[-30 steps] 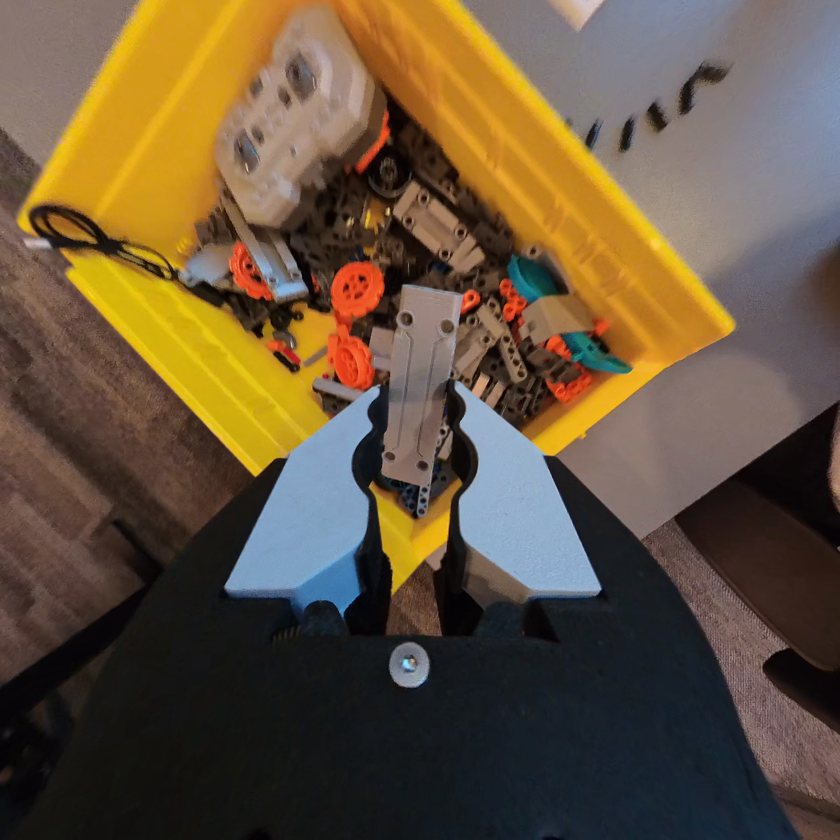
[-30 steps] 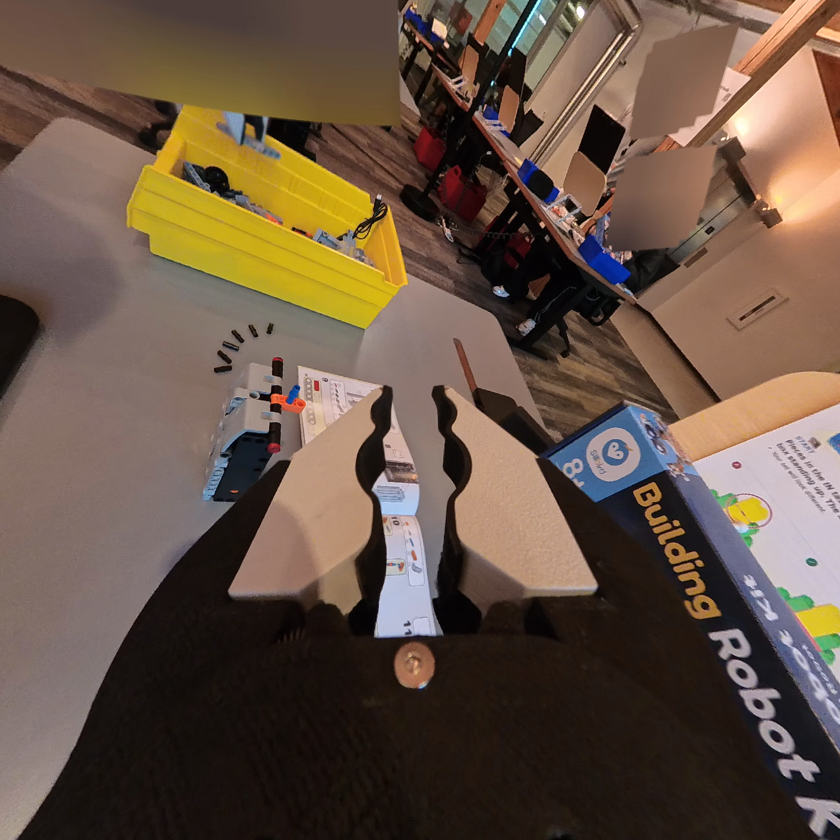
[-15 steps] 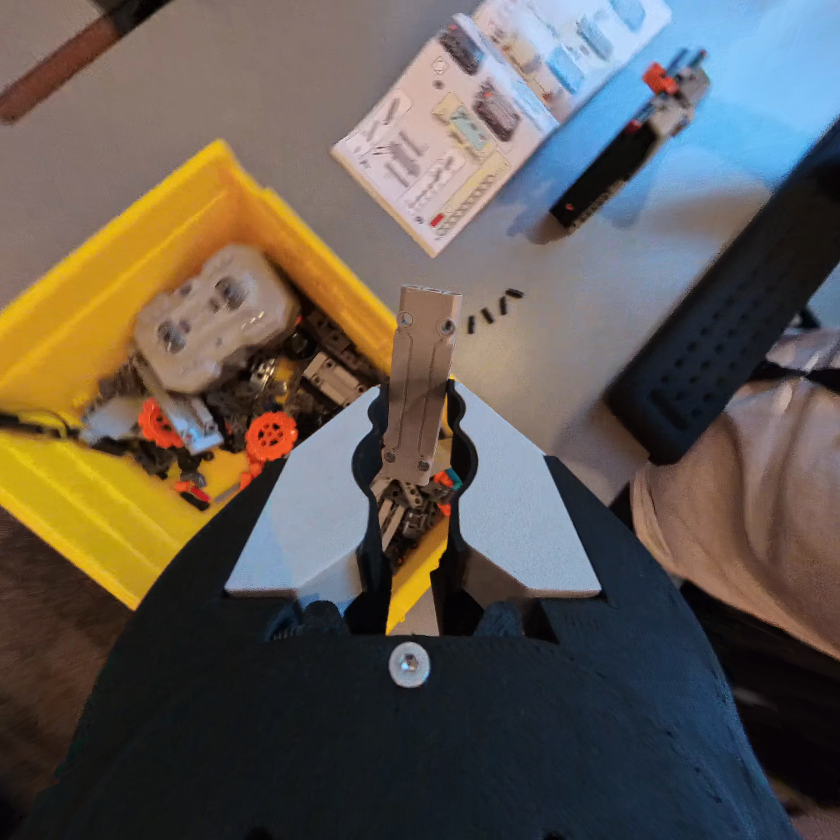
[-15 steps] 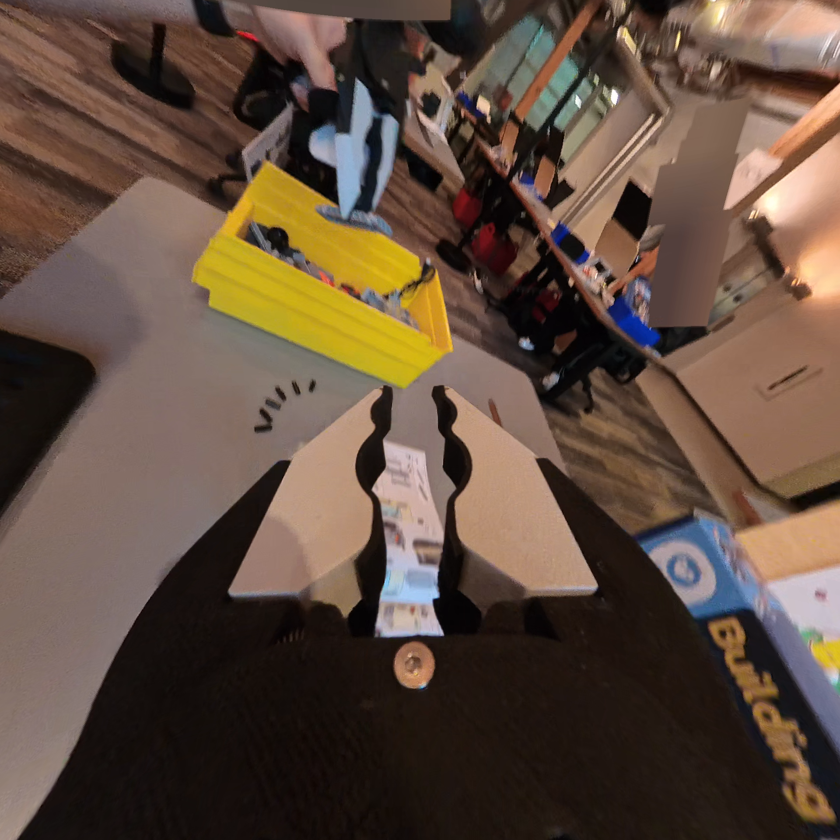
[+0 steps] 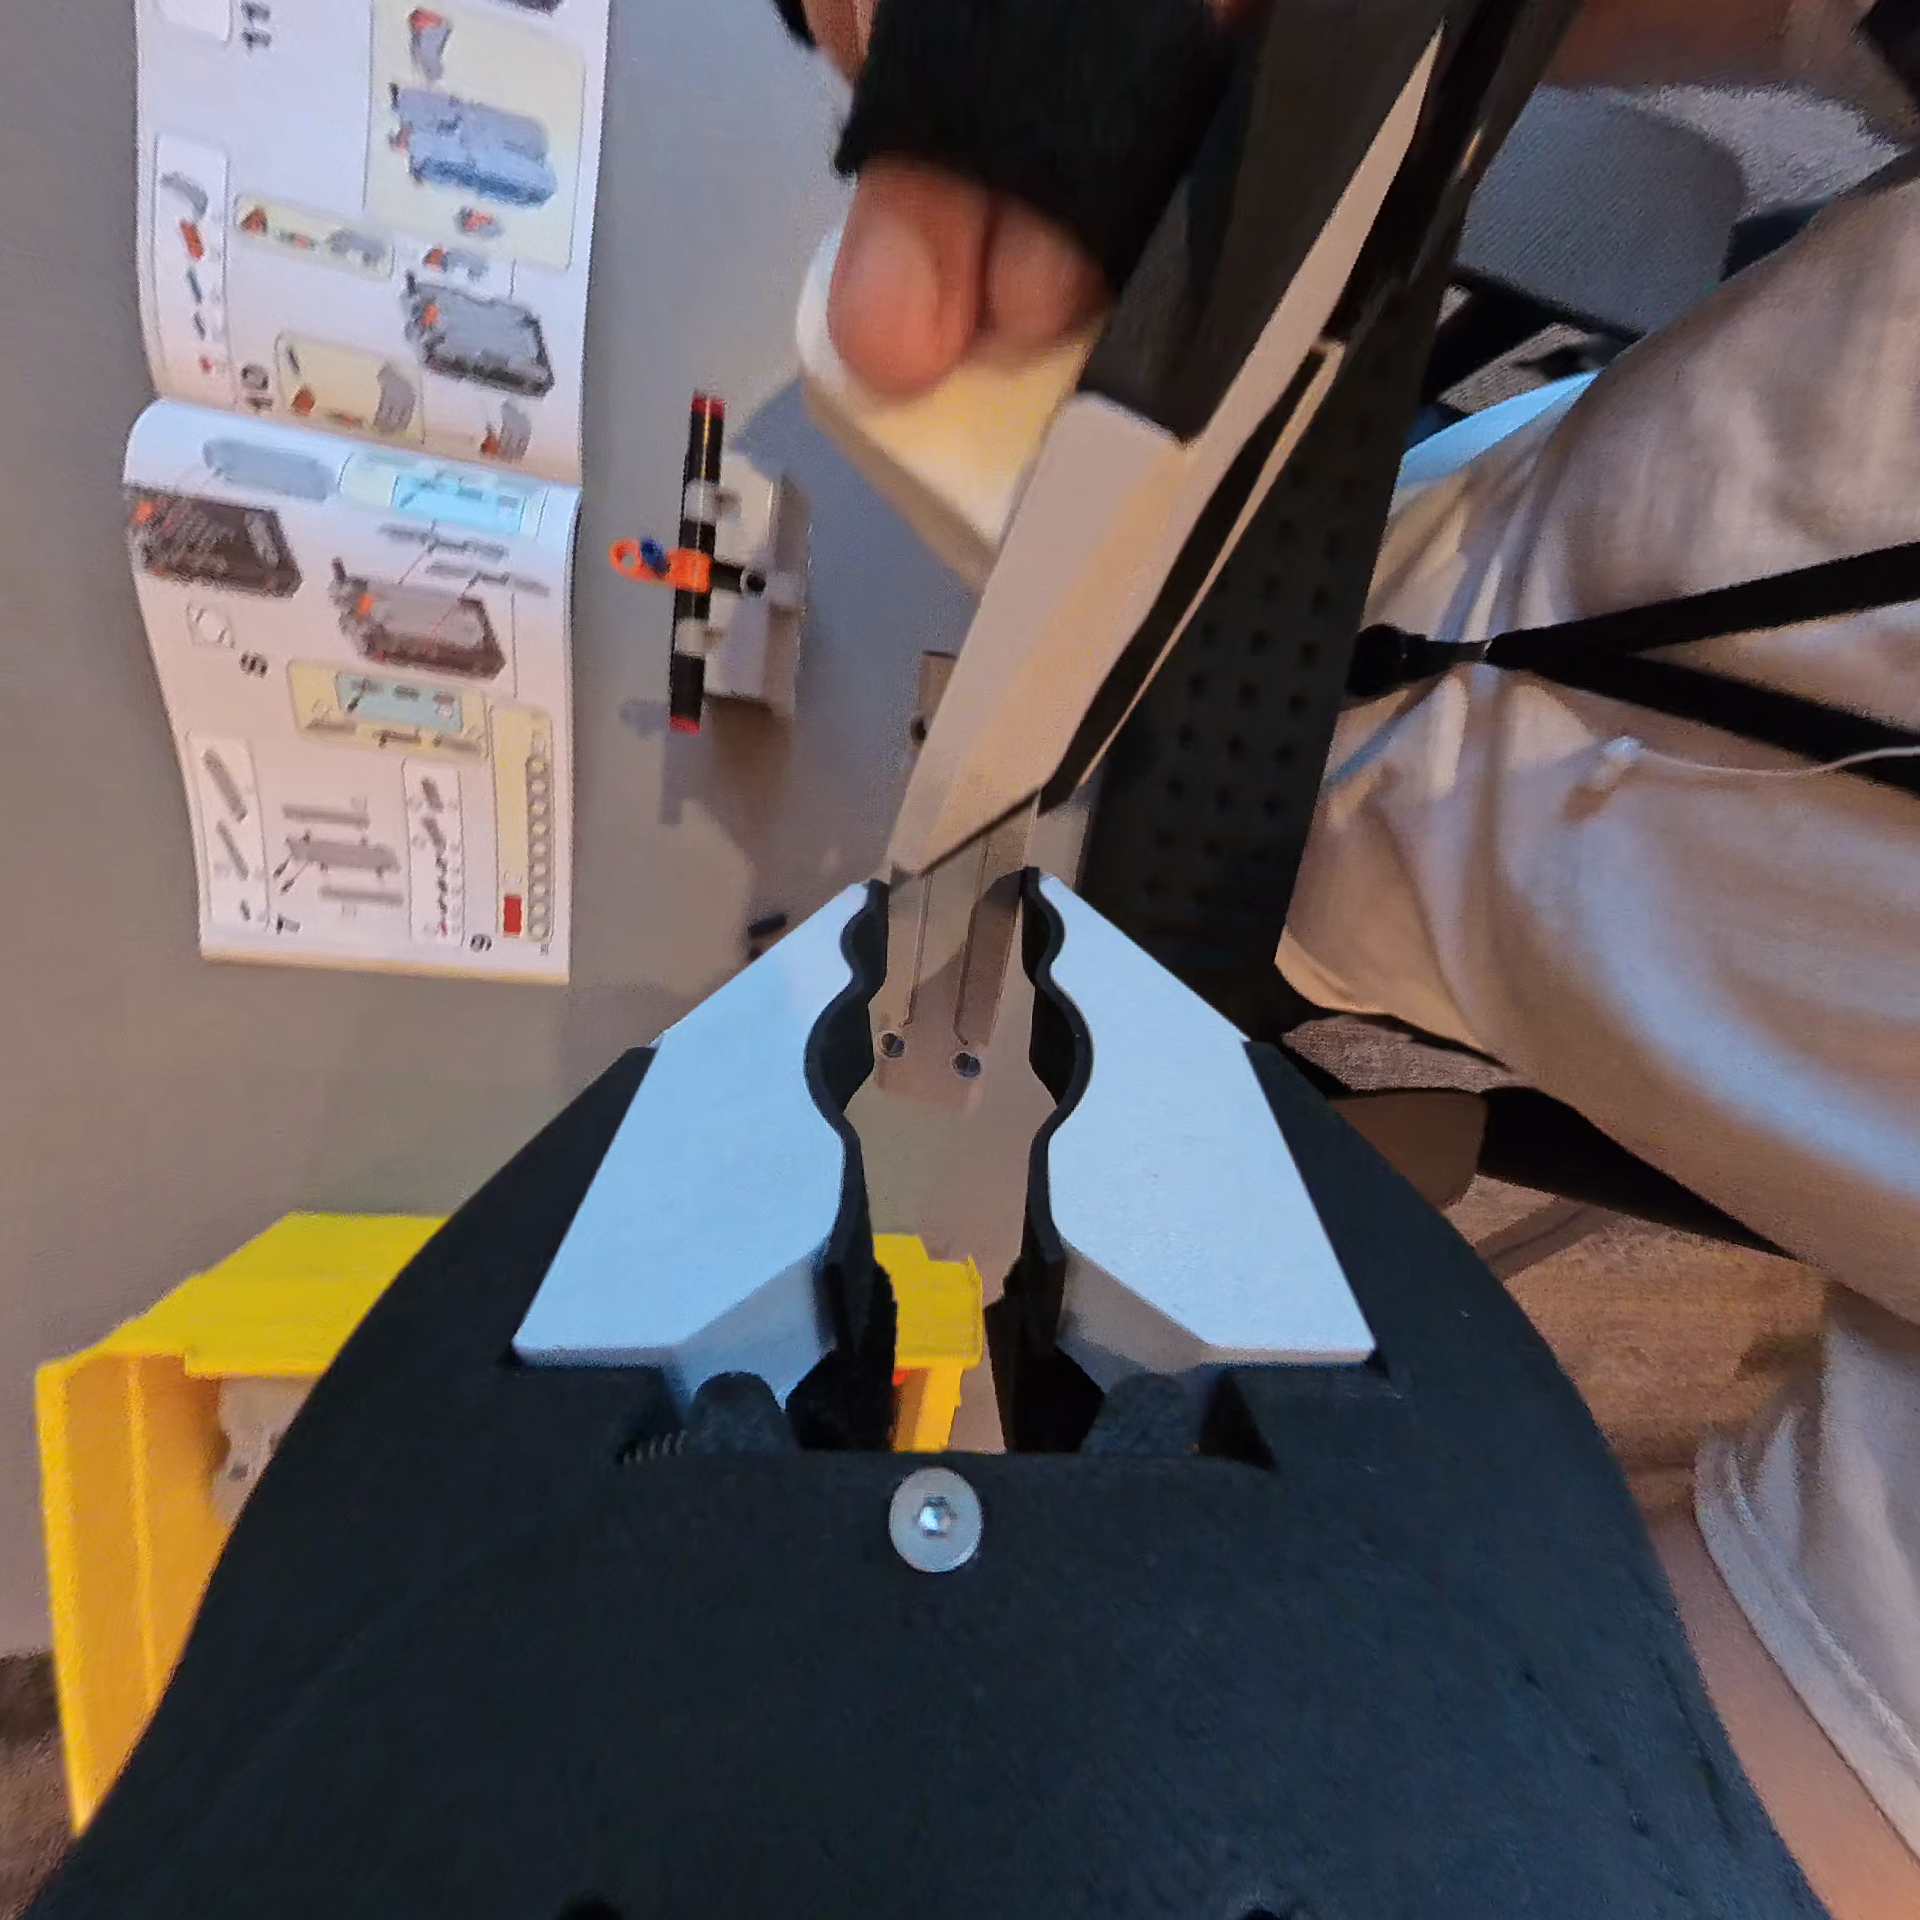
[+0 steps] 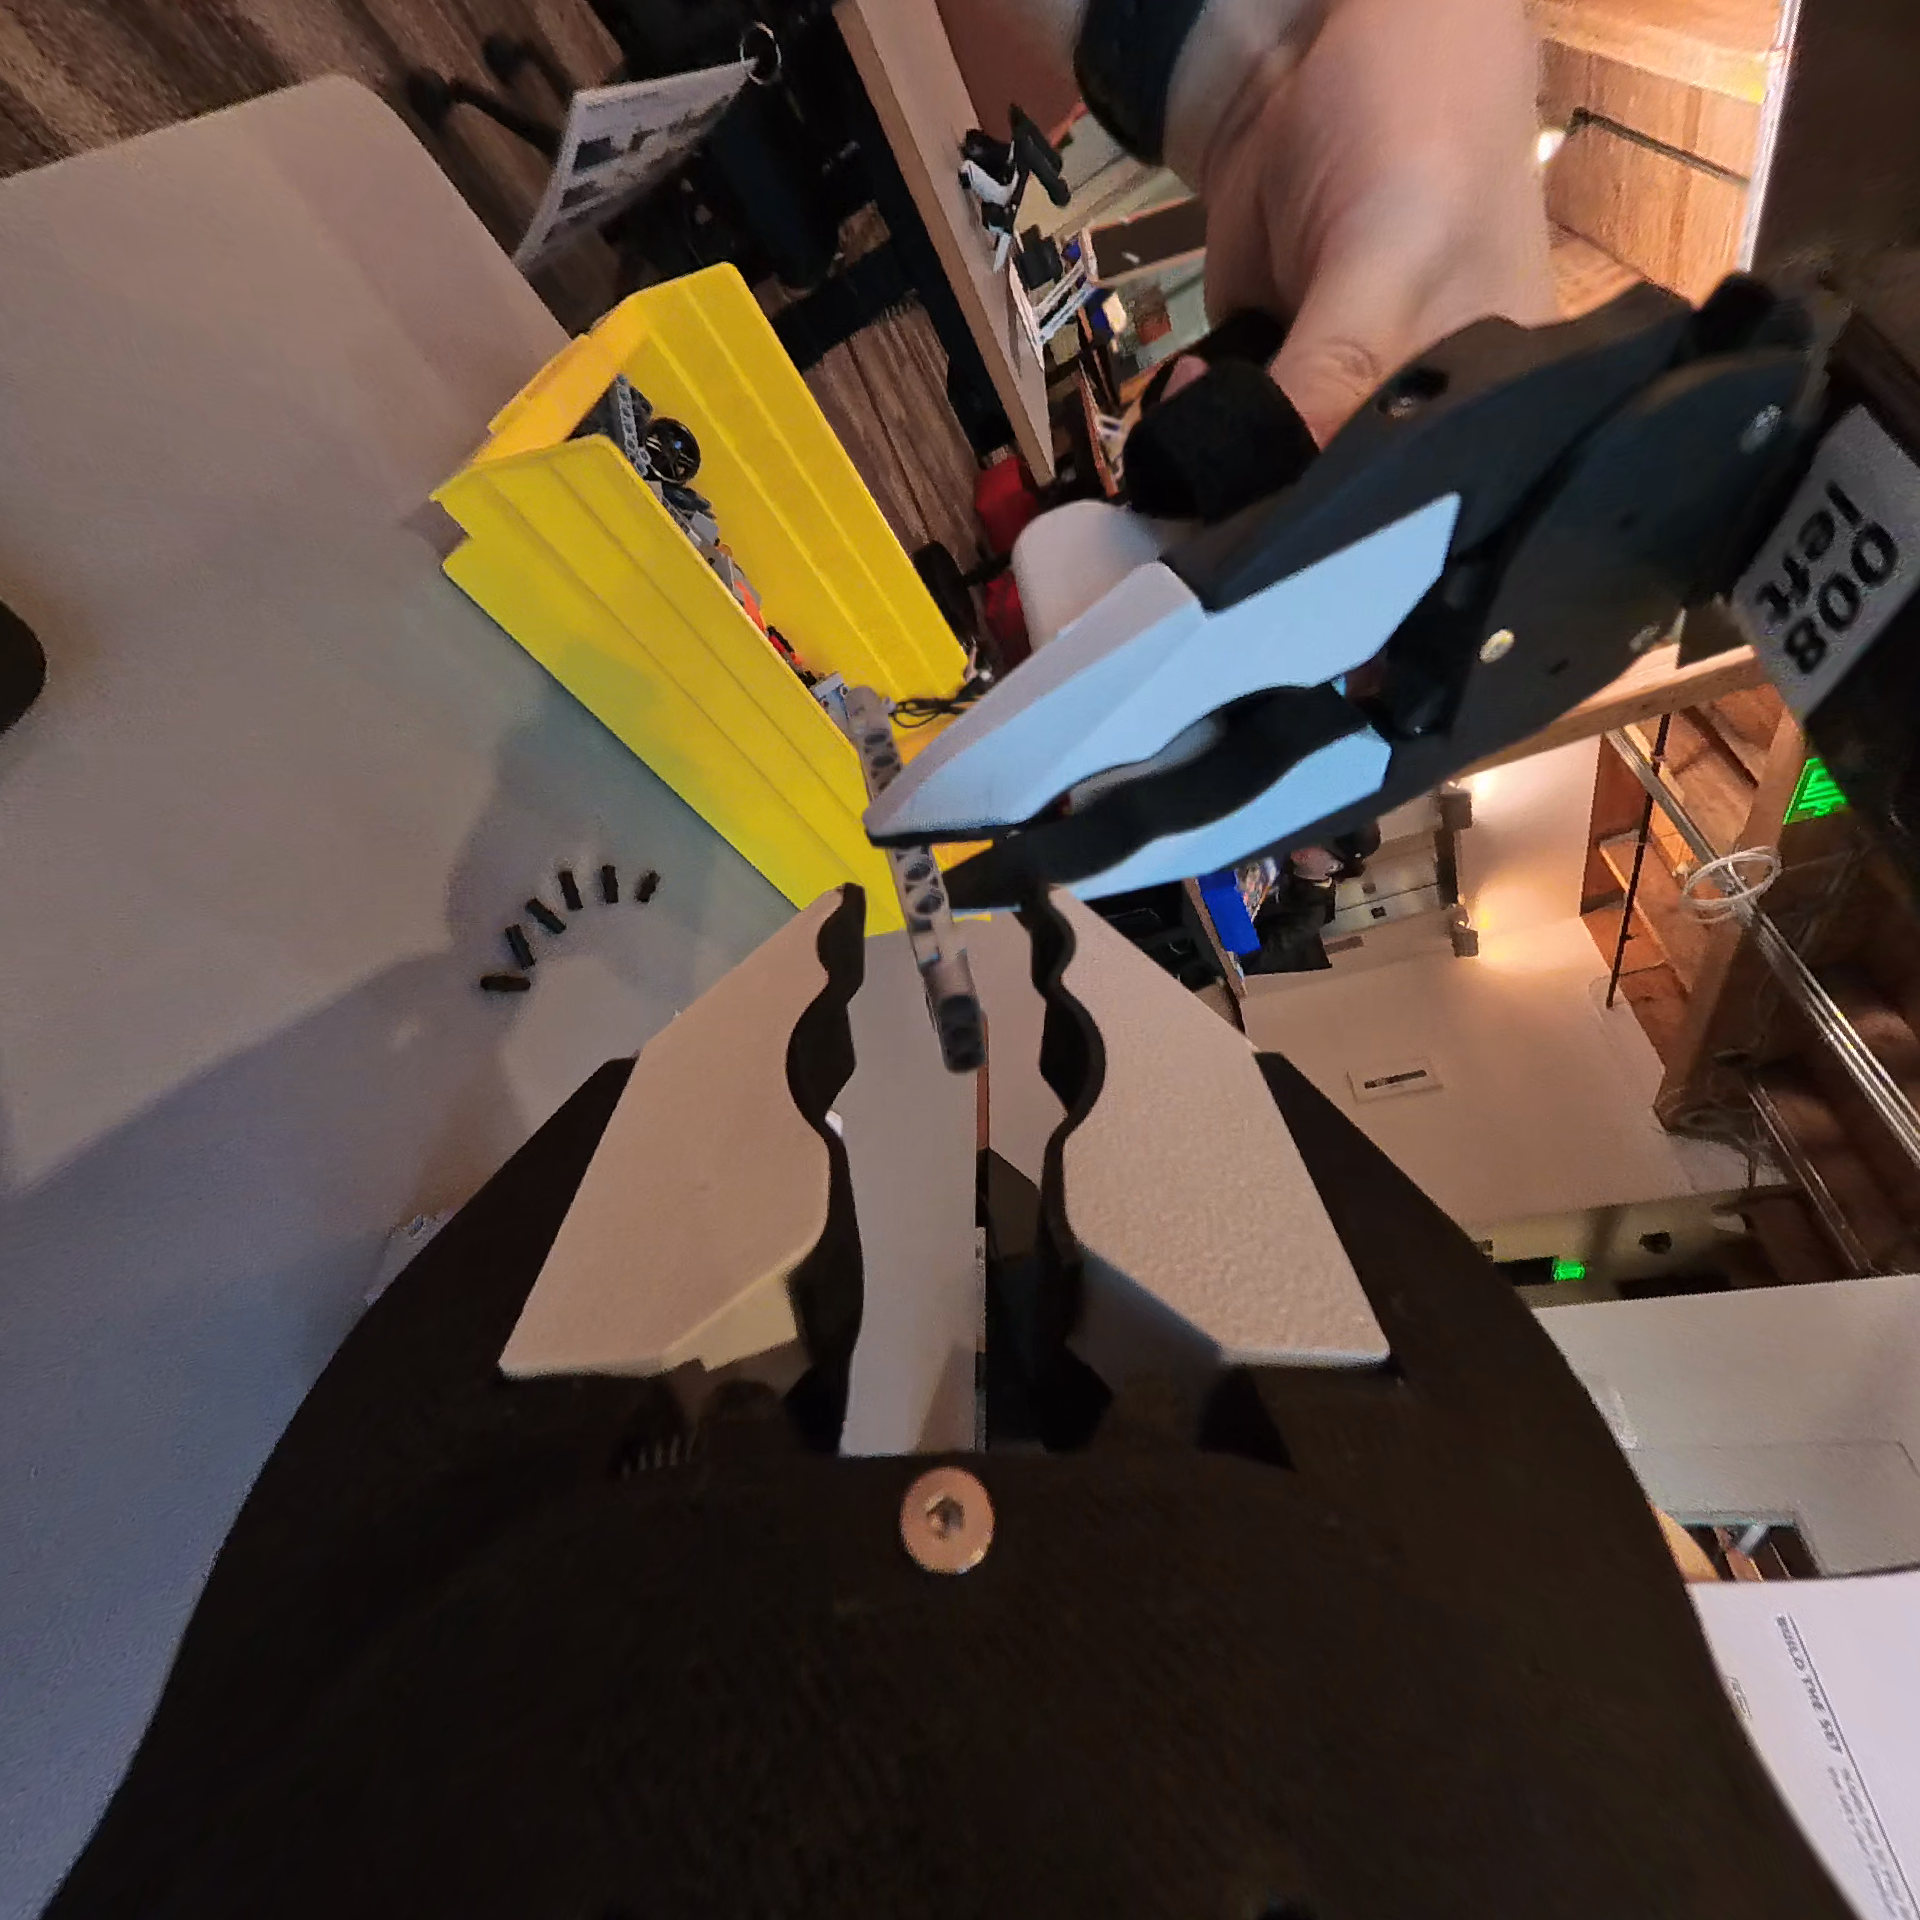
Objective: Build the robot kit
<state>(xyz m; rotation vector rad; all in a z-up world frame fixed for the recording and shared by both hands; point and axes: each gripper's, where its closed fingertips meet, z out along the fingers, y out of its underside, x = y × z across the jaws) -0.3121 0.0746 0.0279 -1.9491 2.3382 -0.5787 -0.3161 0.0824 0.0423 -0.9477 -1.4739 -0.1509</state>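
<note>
Left gripper (image 5: 948,904) moved off yellow bin (image 5: 114,1455), now meets right gripper (image 6: 940,914). Left pinches grey beam (image 6: 914,883); right fingers spread apart.

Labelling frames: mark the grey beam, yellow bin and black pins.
grey beam (image 6: 940,961), right wrist view, lower end.
yellow bin (image 6: 665,644), right wrist view, outer wall.
black pins (image 6: 545,914), right wrist view, middle pin.

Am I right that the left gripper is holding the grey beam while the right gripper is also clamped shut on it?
Not quite. The left gripper does hold the grey beam, but the right gripper is open, the beam's end between its fingers untouched, as the right wrist view shows.
</note>
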